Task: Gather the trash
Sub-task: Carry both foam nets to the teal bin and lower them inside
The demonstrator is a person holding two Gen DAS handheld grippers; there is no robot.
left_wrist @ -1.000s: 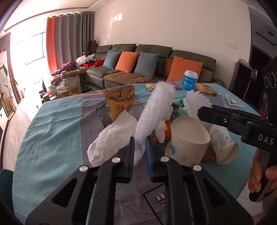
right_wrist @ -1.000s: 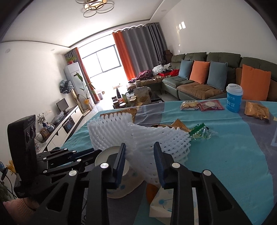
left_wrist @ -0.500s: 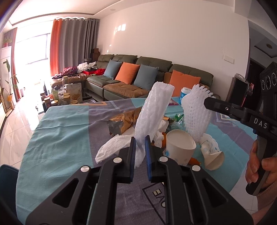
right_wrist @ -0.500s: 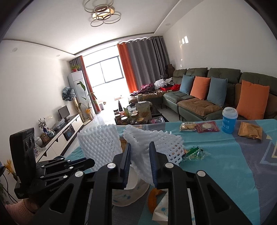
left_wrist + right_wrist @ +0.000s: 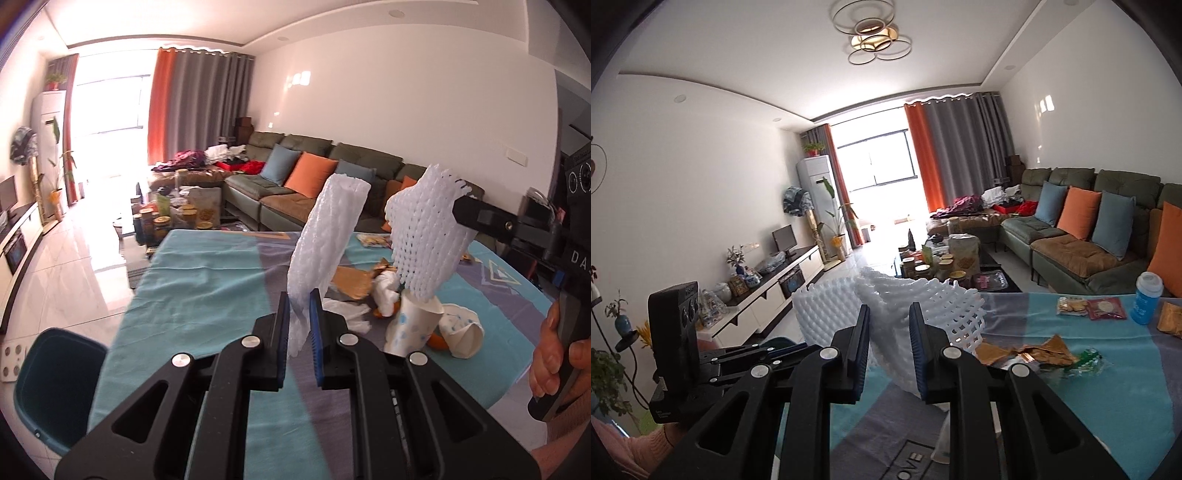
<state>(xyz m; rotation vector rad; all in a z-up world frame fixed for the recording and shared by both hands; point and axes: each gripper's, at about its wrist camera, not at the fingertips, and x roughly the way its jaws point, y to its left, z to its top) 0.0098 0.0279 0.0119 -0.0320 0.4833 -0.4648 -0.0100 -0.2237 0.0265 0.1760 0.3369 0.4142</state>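
Note:
My left gripper [image 5: 298,321] is shut on a white foam fruit net [image 5: 325,236] and holds it upright above the table. My right gripper [image 5: 889,347] is shut on a second white foam net [image 5: 923,310]; that net also shows in the left wrist view [image 5: 428,236], held by the right gripper's arm at the right. The left-held net shows in the right wrist view [image 5: 823,314]. A dark teal bin [image 5: 51,387] stands on the floor at the table's left edge. On the table lie paper cups [image 5: 413,325], white tissue [image 5: 347,314], orange peel [image 5: 437,341] and gold wrappers [image 5: 351,280].
The table has a teal and grey cloth [image 5: 207,280]. In the right wrist view it carries snack packets [image 5: 1089,306], a blue cup [image 5: 1147,297] and a green wrapper [image 5: 1086,362]. A sofa [image 5: 295,188] and a cluttered coffee table [image 5: 173,218] stand beyond.
Both grippers have risen with their foam nets and swung left, away from the trash pile. The teal bin has come into the left wrist view.

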